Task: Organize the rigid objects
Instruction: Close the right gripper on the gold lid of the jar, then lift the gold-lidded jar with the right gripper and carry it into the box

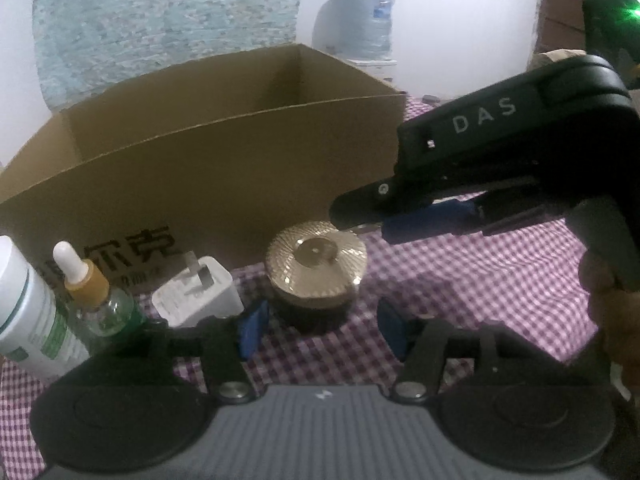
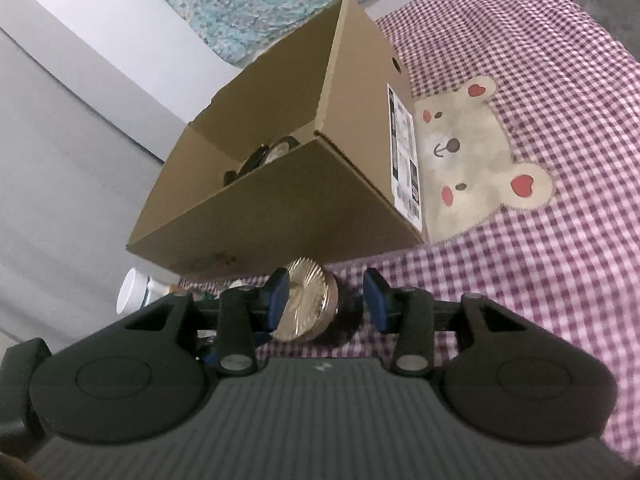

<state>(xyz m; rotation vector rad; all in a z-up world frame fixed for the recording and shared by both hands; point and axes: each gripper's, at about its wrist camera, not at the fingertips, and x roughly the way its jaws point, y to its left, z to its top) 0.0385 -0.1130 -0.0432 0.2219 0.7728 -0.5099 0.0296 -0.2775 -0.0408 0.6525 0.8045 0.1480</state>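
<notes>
A small dark jar with a ribbed gold lid [image 1: 316, 264] stands on the purple checked cloth in front of a cardboard box [image 1: 200, 152]. My left gripper [image 1: 323, 329] is open, its blue pads on either side of the jar's near face with gaps on both sides. My right gripper [image 1: 360, 220] reaches in from the right, rolled on its side, at the lid's far right edge. In the right wrist view the jar [image 2: 308, 304] lies between the right gripper's [image 2: 326, 300] pads: the left pad is at the lid, the right pad stands clear of the dark body.
A white charger plug [image 1: 200, 292], a dropper bottle [image 1: 92, 292] and a white bottle with a green label [image 1: 28, 320] stand left of the jar. The open box [image 2: 280, 184] holds round dark items [image 2: 272, 152]. A bear patch [image 2: 472, 152] marks the cloth at the right.
</notes>
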